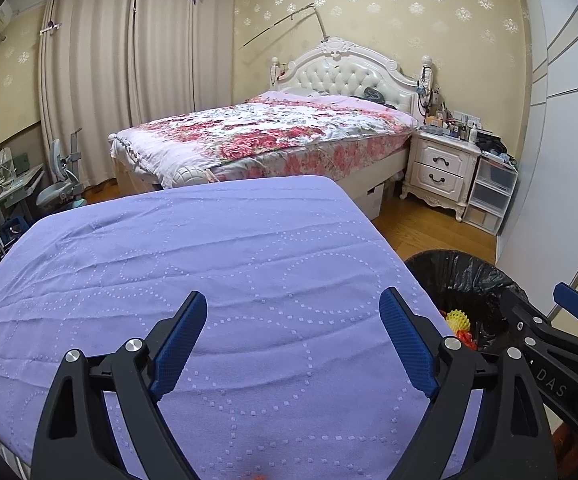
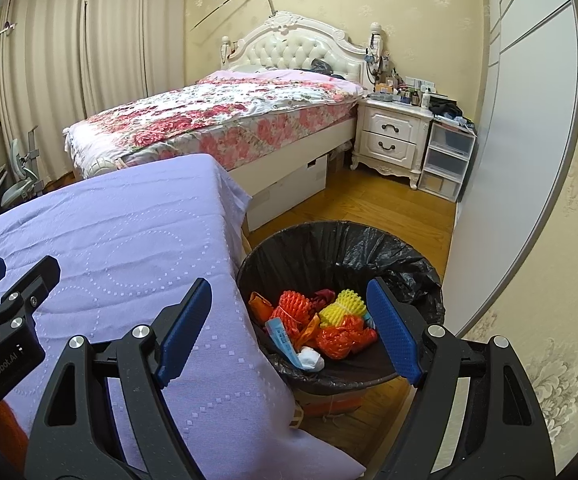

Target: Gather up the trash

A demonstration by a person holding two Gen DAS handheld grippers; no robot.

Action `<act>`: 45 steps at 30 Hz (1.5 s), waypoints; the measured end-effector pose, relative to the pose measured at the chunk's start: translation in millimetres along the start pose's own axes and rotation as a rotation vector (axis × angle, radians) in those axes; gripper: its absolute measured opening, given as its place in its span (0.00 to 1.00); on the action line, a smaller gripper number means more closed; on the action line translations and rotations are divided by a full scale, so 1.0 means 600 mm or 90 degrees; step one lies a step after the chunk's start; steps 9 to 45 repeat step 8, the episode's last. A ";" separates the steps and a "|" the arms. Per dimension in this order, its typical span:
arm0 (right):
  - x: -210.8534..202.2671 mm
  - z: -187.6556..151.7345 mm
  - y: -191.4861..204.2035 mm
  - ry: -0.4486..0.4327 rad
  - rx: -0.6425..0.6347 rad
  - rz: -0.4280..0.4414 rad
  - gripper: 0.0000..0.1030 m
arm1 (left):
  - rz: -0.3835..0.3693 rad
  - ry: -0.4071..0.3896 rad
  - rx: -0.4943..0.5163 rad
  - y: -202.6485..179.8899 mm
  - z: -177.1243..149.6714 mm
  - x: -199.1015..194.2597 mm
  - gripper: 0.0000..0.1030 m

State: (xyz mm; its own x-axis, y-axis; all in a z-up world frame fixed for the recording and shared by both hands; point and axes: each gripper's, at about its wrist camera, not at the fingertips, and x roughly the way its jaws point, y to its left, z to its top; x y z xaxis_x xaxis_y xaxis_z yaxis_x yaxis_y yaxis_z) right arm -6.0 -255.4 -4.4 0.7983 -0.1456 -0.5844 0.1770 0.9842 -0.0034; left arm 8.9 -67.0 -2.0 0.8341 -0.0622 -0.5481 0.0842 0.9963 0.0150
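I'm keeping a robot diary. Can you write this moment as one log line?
left tool: open, empty, over purple cloth | right tool: open, empty | trash bin: holds colourful trash

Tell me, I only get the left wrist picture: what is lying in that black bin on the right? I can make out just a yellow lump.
Observer: The bin holds orange foam nets, a yellow foam net, crumpled orange plastic and a white wad.
Operator: Is the right gripper holding any of it?
Observer: No. The right gripper is open with nothing between its fingers, poised above the bin's near rim.
Operator: Anything under the bin?
Observer: Yes, something orange shows on the wooden floor beneath it; what it is, I cannot tell.
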 end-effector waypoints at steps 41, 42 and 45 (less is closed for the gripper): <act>0.005 -0.005 0.036 0.010 -0.026 0.023 0.76 | 0.024 0.033 -0.023 0.040 0.000 0.021 0.83; 0.005 -0.005 0.036 0.010 -0.026 0.023 0.76 | 0.024 0.033 -0.023 0.040 0.000 0.021 0.83; 0.005 -0.005 0.036 0.010 -0.026 0.023 0.76 | 0.024 0.033 -0.023 0.040 0.000 0.021 0.83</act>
